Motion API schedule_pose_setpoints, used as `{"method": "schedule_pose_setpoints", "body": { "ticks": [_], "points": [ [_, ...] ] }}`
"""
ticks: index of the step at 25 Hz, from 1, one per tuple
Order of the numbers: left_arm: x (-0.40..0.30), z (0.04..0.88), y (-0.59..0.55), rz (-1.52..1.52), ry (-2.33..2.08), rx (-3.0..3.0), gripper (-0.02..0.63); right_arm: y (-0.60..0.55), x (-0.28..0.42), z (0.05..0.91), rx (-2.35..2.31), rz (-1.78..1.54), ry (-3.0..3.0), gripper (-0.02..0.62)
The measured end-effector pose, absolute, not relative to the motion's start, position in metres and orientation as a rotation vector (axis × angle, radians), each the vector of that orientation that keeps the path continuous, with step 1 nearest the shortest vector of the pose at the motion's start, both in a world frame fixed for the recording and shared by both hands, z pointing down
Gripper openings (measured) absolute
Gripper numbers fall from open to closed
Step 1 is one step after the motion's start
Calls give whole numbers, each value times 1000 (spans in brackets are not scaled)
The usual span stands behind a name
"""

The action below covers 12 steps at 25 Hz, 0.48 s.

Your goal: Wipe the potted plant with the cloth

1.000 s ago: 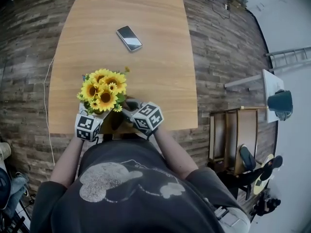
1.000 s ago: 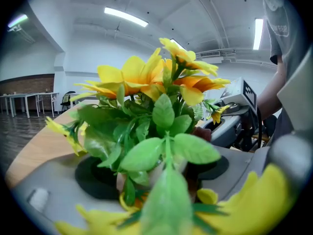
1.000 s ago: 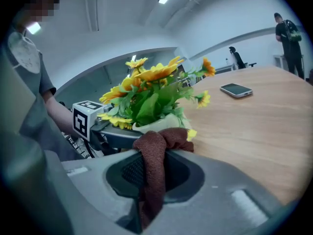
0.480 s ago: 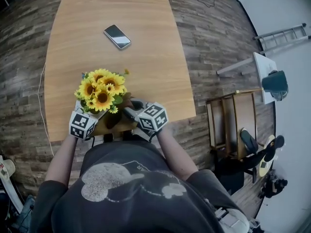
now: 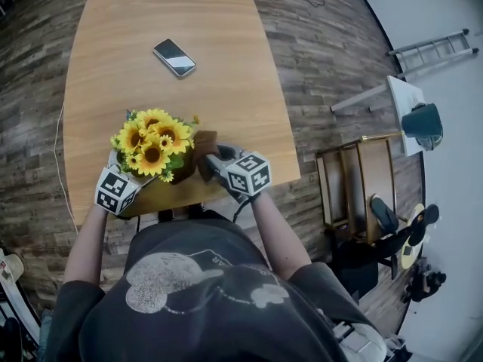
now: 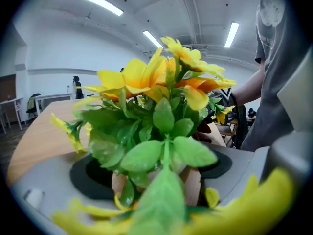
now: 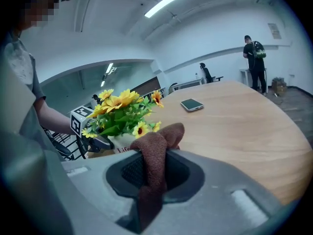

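The plank floor (image 5: 324,66) surrounds one long wooden table (image 5: 189,89). To the right of the table stand one piece of wooden-framed furniture (image 5: 355,194) and, further off, one ladder (image 5: 430,47). In the right gripper view, two people (image 7: 254,58) stand well beyond the table's far end. Nothing lies on the table between them and the work area.

One potted plant (image 5: 151,143) stands at the near edge of the table, on its left part. Its long axis runs from the pot up to the yellow blooms and reads near upright in the right gripper view. We cannot tell whether the pot rests on the table. We cannot count the blooms exactly because they overlap.

There are two grippers. The left gripper (image 6: 154,169) has its jaws set wide on either side of the pot, and the pads appear to lie against the pot's sides. These jaws have just been opening, with the pot between them. The foliage fills this gripper's view and hides most of the pot.

The right gripper (image 7: 156,175) is closed on one brown cloth (image 7: 164,133). The cloth is pinched at its middle, with a fold standing above the jaws and the rest hanging below. The cloth sits just beside the plant's right side, and we cannot confirm contact.

One phone (image 5: 174,57) lies flat further up the table, well apart from the plant.
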State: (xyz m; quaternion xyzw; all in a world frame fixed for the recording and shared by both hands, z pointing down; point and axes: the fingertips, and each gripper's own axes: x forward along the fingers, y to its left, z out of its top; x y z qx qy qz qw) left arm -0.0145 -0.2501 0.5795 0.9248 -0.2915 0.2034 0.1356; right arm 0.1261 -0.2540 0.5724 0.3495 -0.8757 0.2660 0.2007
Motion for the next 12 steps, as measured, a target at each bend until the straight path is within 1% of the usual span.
{"method": "schedule_pose_setpoints", "body": {
  "ticks": [1,3,8,12],
  "points": [
    [-17,579,-251,582,-887,2660,545,-261,128,572,978,721,-2441,49],
    [-24,578,-252,559,-979,2609,561,-277,133,571,994,679,-2428,49],
    [-41,577,-252,504,-1166,2482,561,-324,139,569,986,627,-2427,51],
    [-51,576,-253,498,-1290,2407,561,-348,115,571,828,595,-2465,51]
  ]
}}
